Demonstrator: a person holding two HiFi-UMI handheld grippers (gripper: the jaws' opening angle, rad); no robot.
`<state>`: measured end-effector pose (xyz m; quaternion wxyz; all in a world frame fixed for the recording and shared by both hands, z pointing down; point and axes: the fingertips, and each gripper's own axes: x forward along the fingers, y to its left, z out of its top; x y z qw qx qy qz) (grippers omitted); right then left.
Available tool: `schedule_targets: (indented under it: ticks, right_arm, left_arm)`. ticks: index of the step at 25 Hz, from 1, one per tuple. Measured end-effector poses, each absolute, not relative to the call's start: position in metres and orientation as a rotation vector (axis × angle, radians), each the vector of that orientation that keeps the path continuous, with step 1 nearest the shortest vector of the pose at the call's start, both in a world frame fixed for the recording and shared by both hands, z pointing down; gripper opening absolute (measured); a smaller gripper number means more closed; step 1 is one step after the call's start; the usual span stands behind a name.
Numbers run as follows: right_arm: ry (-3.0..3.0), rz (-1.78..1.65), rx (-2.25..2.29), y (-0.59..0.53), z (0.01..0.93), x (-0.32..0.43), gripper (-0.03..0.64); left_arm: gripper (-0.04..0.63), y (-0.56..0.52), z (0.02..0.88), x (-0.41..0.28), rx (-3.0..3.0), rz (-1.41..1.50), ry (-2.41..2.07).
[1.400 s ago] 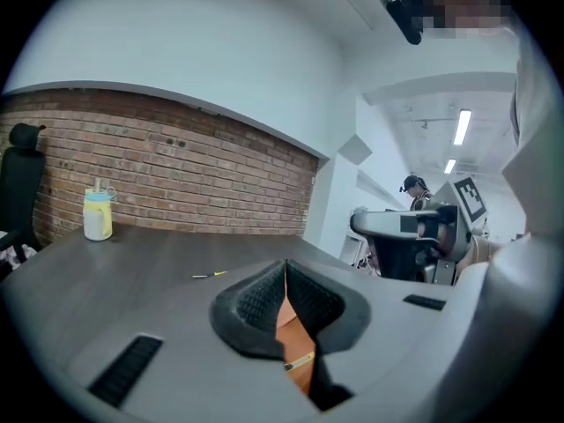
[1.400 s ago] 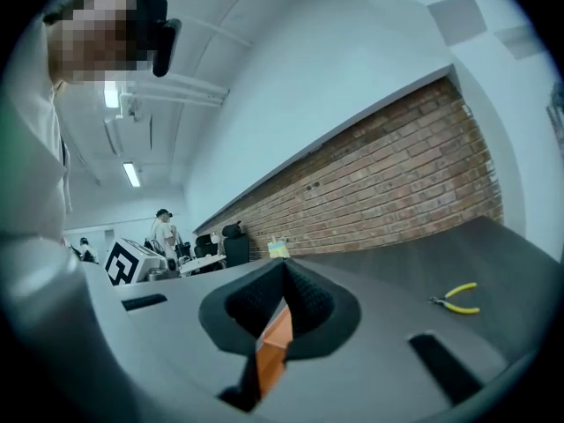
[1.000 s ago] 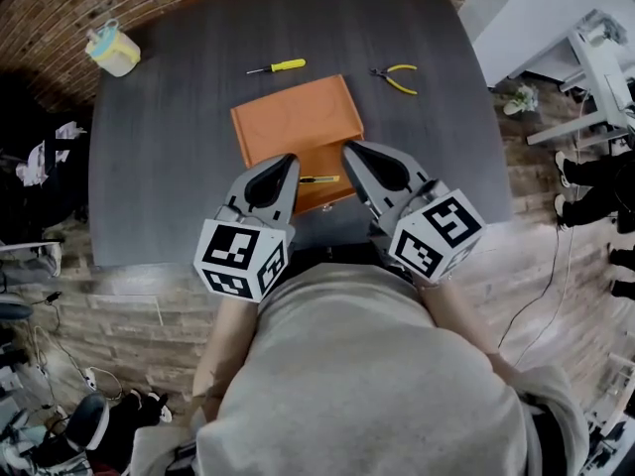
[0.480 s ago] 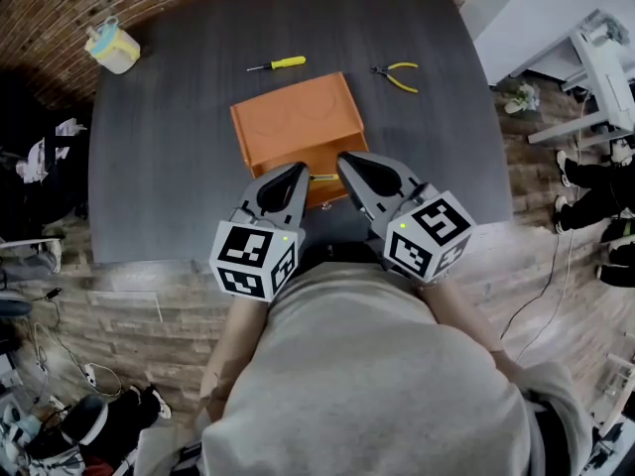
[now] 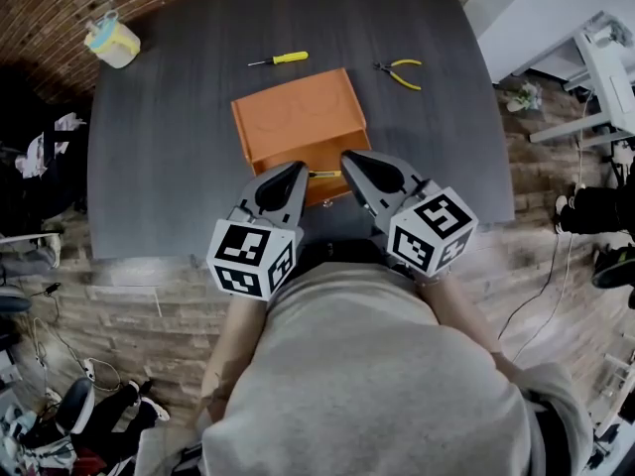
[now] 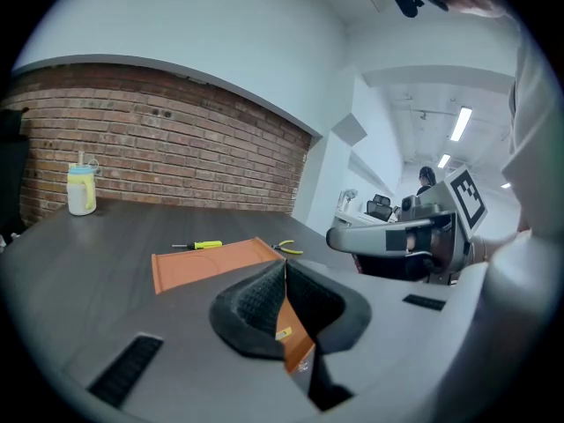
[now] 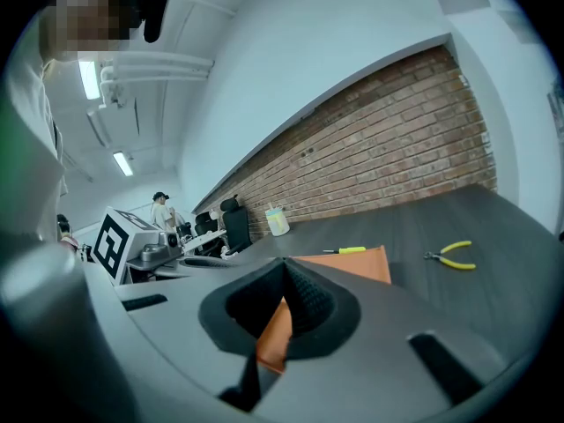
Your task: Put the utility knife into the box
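Between clenched, empty left tongs (image 5: 295,168) and right tongs (image 5: 347,157), slim yellow-and-black utility knife (image 5: 319,175), apparently inside orange box (image 5: 296,115).

Dark grey tabletop (image 5: 159,167). Near its far edge, lying flat and well apart: yellow-handled screwdriver (image 5: 279,59) toward the middle, yellow-handled pliers (image 5: 399,72) to the right. At the far left corner, upright: pale yellow lidded cup (image 5: 112,44). Behind, brick wall (image 6: 159,161). Off the right side, white furniture (image 5: 605,62).

The box (image 5: 298,127) sits mid-surface (image 5: 159,167), the utility knife (image 5: 322,175) in its near end. Behind it lie the screwdriver (image 5: 278,59) and pliers (image 5: 399,72), with a cup (image 5: 111,43) at the far-left corner.
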<state>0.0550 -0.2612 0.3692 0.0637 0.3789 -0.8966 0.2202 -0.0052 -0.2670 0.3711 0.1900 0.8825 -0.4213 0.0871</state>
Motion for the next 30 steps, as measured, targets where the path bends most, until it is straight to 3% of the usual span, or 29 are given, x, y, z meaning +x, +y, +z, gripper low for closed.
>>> schedule_targets:
  ticks: [30]
  right_arm:
    - [-2.662, 0.731, 1.149, -0.258, 0.376, 0.056, 0.005]
  left_arm:
    - [0.021, -0.265, 0.383, -0.001, 2.495, 0.322, -1.102]
